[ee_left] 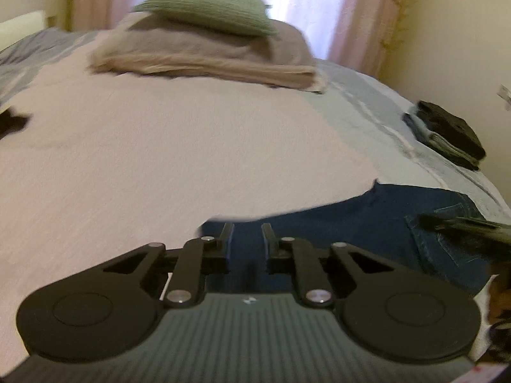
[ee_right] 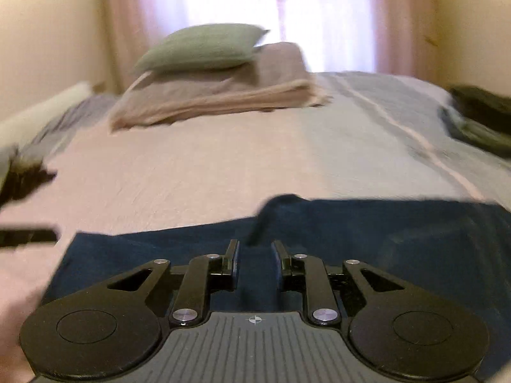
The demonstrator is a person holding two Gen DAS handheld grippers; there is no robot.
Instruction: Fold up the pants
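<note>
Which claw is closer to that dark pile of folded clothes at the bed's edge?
Right. The right claw has the dark pile closer; the left claw sits farther over.

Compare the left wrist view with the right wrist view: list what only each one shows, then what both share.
Only the left wrist view: the left tool with a narrow gap, and a back pocket on the jeans.

Only the right wrist view: the right tool, narrowly parted over the jeans, and a raised fold in the denim.

Both: the jeans on the bed, a green pillow on a folded blanket, dark folded clothes, and curtains.
</note>
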